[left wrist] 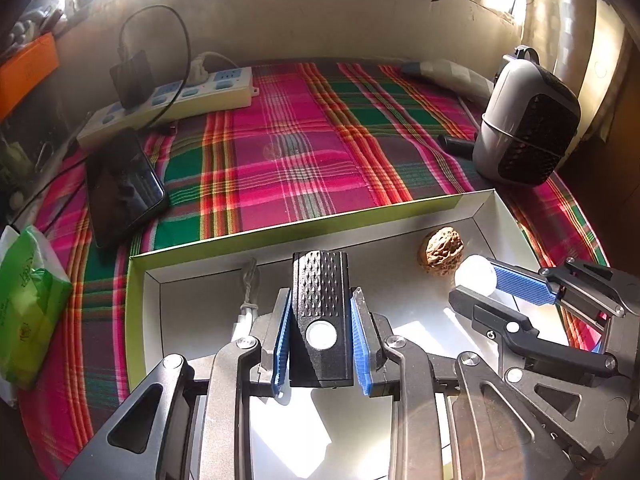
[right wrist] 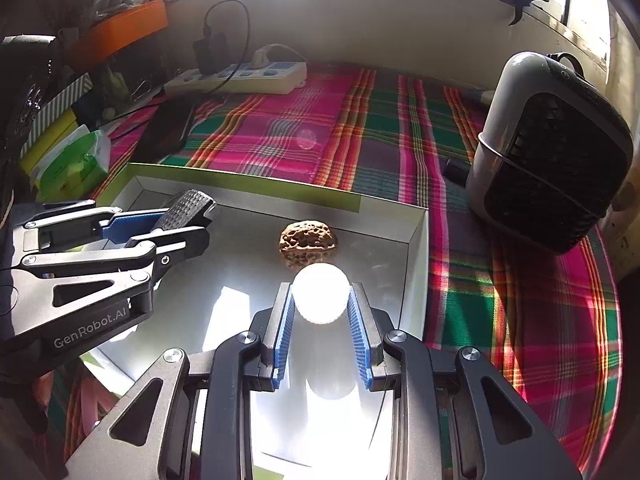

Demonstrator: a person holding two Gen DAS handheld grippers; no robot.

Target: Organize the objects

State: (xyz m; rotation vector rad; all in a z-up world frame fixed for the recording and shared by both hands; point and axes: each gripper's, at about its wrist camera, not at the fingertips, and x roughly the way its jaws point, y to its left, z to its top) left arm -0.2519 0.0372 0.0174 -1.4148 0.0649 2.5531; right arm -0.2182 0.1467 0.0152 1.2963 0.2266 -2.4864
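Note:
My left gripper (left wrist: pixel 320 300) is shut on a black textured device with a round silver button (left wrist: pixel 320 312) and holds it over the open white box (left wrist: pixel 320 220). It also shows in the right wrist view (right wrist: pixel 184 208). My right gripper (right wrist: pixel 320 300) is shut on a white ball (right wrist: pixel 320 298) just above the box floor; the ball also shows in the left wrist view (left wrist: pixel 476 278). A brown walnut (right wrist: pixel 308 238) lies in the box just beyond the ball, also seen in the left wrist view (left wrist: pixel 440 256). A white cable (left wrist: pixel 248 292) lies in the box at left.
The box sits on a plaid cloth (left wrist: pixel 300 152). A black phone (left wrist: pixel 120 188), a white power strip (left wrist: pixel 168 100) with a charger and a green tissue pack (left wrist: pixel 28 304) lie at left. A grey and black fan (right wrist: pixel 548 152) stands at right. A wall runs behind.

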